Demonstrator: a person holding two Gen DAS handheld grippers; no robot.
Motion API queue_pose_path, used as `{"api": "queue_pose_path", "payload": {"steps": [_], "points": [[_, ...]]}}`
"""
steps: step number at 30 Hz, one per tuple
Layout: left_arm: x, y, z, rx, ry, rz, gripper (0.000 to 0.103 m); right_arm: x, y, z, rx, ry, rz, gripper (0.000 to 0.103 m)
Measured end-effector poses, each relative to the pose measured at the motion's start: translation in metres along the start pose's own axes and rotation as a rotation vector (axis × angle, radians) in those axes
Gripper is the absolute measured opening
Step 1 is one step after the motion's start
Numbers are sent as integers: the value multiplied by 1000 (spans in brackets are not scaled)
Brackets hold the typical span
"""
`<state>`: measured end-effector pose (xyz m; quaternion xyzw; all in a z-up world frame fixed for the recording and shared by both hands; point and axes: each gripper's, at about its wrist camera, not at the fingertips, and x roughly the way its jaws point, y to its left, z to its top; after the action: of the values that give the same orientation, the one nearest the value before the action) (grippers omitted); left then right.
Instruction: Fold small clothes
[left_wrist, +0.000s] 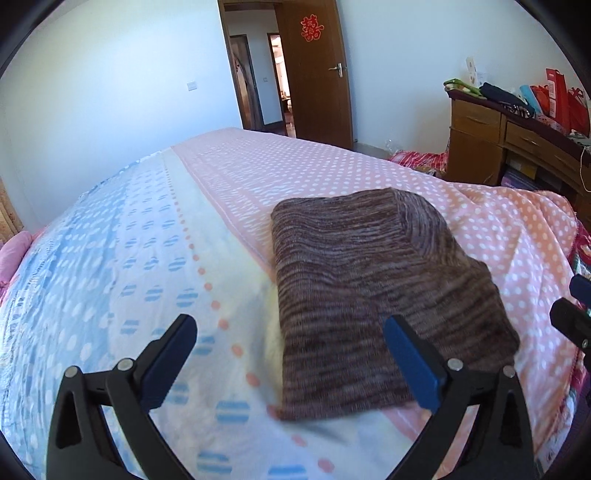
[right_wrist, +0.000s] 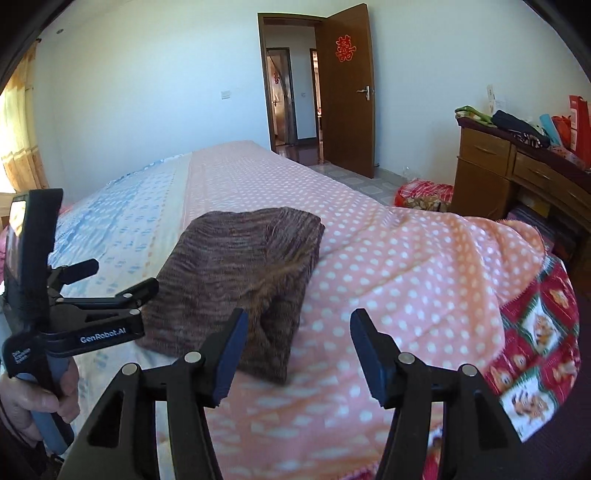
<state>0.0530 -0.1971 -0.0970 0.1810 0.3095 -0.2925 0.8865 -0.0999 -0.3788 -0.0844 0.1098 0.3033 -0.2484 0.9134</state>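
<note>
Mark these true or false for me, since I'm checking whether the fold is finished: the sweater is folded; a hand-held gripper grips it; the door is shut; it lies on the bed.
1. The brown sweater is folded into a compact block: true.
2. The right hand-held gripper clamps it: false; both it and the left hand-held gripper are open, holding nothing.
3. The bedroom door is shut: false; it stands open.
4. The sweater rests on the dotted bedspread: true.

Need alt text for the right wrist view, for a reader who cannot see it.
A folded brown knit garment lies on a bed with a pink polka-dot cover. The right gripper hovers near it with jaws open and empty, and the left gripper is at the left edge. A wooden door stands open behind.
</note>
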Motion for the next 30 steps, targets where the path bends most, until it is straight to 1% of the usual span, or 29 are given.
{"api": "queue_pose_path", "payload": {"steps": [3,6,9,11,12,13,15,18,20,22,23,24,26,30], "points": [[-17,1,-7,-8,-5,-8,103,-13,2,-9,-25,21,2,59],[-37,1,-14,-6,-14,-11,103,-33,5,-18,-60,8,-3,59],[-57,-2,-17,7,-27,10,103,-55,6,-21,-87,-9,-15,59],[-73,-4,-19,11,-56,29,103,-73,7,-18,-92,-57,-9,61],[-82,-5,-19,13,-70,50,103,-81,9,-15,-93,-84,-7,65],[-89,-7,-19,14,-84,66,103,-88,10,-12,-91,-111,-6,68],[-104,-8,-18,16,-118,89,103,-102,13,-5,-75,-160,-2,69],[-123,-4,-15,-6,-156,94,103,-123,18,4,-62,-235,31,69],[-133,1,-12,-31,-179,88,103,-134,23,8,-68,-281,33,70],[-145,5,-10,-47,-206,86,103,-145,28,10,-74,-325,24,74],[-149,7,-9,-52,-219,90,103,-148,29,11,-75,-342,22,78],[-154,8,-9,-53,-233,98,103,-152,30,12,-77,-358,20,80],[-162,9,-8,-55,-257,116,103,-156,32,13,-82,-382,15,80],[-174,9,-10,-57,-294,134,103,-157,34,15,-69,-388,18,80]]}}
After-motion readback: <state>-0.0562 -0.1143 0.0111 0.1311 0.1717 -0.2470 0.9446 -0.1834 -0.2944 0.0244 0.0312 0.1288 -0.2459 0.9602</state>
